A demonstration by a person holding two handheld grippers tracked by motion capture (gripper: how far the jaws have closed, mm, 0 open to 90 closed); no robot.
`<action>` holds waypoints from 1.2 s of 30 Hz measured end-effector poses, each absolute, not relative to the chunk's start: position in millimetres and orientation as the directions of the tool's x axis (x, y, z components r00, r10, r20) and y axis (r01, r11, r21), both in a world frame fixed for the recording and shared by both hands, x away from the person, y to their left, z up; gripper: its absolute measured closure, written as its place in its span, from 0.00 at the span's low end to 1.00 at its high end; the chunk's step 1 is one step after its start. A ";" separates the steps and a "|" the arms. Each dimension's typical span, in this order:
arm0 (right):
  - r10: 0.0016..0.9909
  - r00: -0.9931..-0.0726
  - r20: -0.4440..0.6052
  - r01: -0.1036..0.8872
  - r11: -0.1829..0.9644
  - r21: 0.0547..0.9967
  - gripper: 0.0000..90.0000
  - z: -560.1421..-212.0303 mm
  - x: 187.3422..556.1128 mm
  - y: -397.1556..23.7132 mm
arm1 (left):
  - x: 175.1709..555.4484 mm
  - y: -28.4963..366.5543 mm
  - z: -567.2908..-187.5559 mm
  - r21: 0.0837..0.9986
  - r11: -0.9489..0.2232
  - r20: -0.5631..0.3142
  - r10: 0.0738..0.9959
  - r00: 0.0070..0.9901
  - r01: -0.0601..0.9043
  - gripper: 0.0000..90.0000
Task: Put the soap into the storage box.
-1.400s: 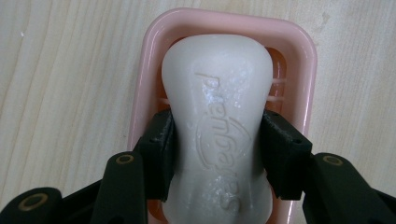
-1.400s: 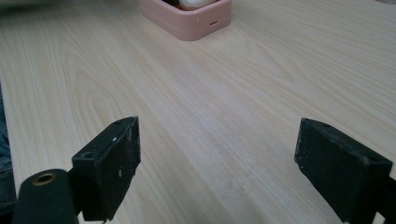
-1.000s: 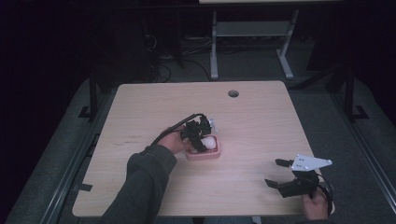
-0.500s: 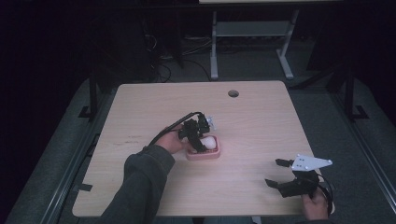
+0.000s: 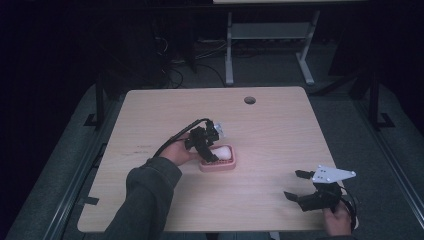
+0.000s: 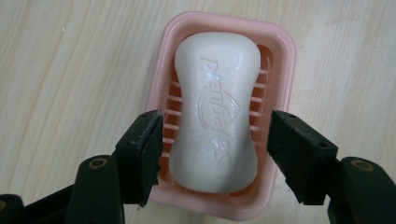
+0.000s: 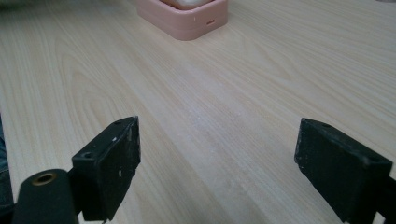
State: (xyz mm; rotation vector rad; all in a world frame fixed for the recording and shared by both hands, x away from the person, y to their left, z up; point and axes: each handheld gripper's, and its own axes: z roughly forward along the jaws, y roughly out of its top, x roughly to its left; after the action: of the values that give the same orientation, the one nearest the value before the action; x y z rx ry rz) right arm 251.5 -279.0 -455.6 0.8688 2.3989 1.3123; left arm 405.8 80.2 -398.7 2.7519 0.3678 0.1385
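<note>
One soap bar (image 6: 217, 112), one pink dish (image 6: 280, 51), two open-jawed grippers.

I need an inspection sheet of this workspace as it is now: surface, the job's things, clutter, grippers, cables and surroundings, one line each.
Surface: light wooden table, with a round hole near its far edge.
Job's things: white soap bar lying in a pink soap dish near the table's middle.
Clutter: nothing seen.
Grippers: left gripper open, jaws astride the soap, gaps on both sides; right gripper open, over bare table near the near right corner.
Cables: black cable trailing from the left gripper.
Surroundings: dark room, grey floor, white metal frame beyond the table.
</note>
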 end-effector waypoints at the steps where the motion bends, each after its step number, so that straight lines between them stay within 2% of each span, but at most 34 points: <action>1: 0.622 -0.782 0.047 0.376 0.410 0.831 0.16 -455.5 251.4 -278.5 | 405.1 82.8 -398.1 0.368 -0.898 0.045 0.277 0.960 0.242 0.40; 22: 0.627 -0.778 0.043 0.383 0.418 0.824 0.16 -455.5 252.2 -278.0 | 392.8 109.4 -393.8 0.395 -0.878 0.051 0.313 0.948 0.268 0.39; 36: 0.632 -0.774 0.044 0.389 0.419 0.820 0.16 -455.9 252.2 -277.7 | 380.8 115.9 -394.1 0.407 -0.876 0.053 0.305 0.951 0.258 0.38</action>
State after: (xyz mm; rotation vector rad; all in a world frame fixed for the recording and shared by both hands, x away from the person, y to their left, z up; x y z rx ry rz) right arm 252.2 -277.7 -455.9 0.8883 2.4052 1.2813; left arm 380.8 115.9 -394.1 2.7000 0.4066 0.1608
